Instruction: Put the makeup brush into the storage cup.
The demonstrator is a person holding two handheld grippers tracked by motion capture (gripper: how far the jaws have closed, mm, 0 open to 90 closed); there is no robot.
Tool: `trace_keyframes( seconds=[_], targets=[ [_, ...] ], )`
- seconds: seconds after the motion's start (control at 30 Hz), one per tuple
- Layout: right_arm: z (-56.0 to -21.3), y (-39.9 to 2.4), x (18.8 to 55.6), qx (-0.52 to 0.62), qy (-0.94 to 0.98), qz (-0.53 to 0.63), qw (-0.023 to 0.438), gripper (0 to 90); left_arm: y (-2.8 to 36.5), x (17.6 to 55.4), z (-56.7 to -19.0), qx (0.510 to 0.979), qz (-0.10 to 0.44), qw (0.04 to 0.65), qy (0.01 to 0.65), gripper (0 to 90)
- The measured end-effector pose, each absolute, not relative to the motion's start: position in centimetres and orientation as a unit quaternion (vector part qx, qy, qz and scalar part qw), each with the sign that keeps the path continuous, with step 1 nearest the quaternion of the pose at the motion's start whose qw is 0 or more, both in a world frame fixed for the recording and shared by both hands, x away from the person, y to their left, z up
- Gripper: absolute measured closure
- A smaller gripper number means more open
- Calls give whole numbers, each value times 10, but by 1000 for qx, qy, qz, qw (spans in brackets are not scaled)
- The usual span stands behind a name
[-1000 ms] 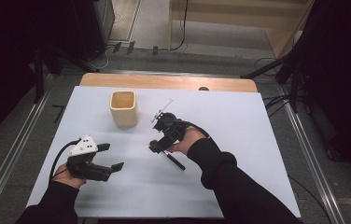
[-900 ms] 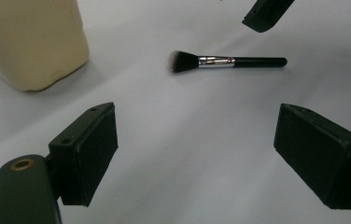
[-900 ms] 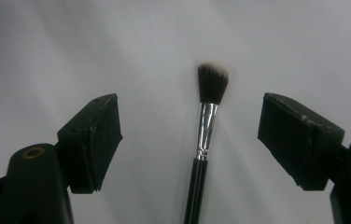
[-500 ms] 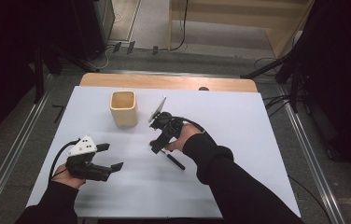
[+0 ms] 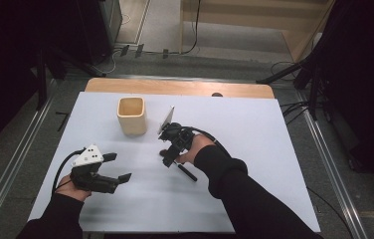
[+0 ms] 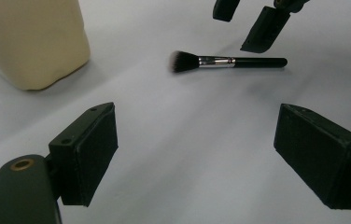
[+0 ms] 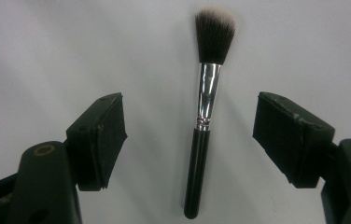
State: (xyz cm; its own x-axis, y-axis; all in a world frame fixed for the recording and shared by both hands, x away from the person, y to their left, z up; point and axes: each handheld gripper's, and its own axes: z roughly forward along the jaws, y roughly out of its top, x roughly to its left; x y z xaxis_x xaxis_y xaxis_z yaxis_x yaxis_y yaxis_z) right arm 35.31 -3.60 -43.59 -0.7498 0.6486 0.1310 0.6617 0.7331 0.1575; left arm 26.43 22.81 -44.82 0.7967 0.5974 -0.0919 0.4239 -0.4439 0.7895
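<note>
Two wide-open jaws of the right gripper (image 7: 190, 140) now straddle the makeup brush (image 7: 204, 112), which lies flat on the white table (image 5: 254, 139) just right of the cream square cup (image 5: 132, 115). Half a second ago the right hand sat farther back and higher; it has since tipped forward and down over the brush, so the handle lines up midway between the jaws, which grip nothing yet. In the left gripper view the brush (image 6: 227, 61) rests with bristles toward the cup (image 6: 33, 42) — and the right gripper's jaw tips hang just above it. The left gripper (image 5: 115, 169) stays parked near the table's near-left side, jaws spread, empty. A grasp looks imminent — lowering and closing come next.
</note>
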Motion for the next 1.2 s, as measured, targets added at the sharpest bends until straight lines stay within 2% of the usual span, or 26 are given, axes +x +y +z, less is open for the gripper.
trace_keyframes(
  seconds=[0.83,0.93,1.2],
  targets=[
    [-466,-45,344,-373,-923,-82,43,299,228,264,-447,843,105,435,299,141],
    [-470,-45,343,-370,-924,-82,50,335,228,264,-447,842,106,436,301,141],
    [-477,-44,341,-368,-926,-71,37,352,228,263,-447,842,107,435,299,141]
  ],
)
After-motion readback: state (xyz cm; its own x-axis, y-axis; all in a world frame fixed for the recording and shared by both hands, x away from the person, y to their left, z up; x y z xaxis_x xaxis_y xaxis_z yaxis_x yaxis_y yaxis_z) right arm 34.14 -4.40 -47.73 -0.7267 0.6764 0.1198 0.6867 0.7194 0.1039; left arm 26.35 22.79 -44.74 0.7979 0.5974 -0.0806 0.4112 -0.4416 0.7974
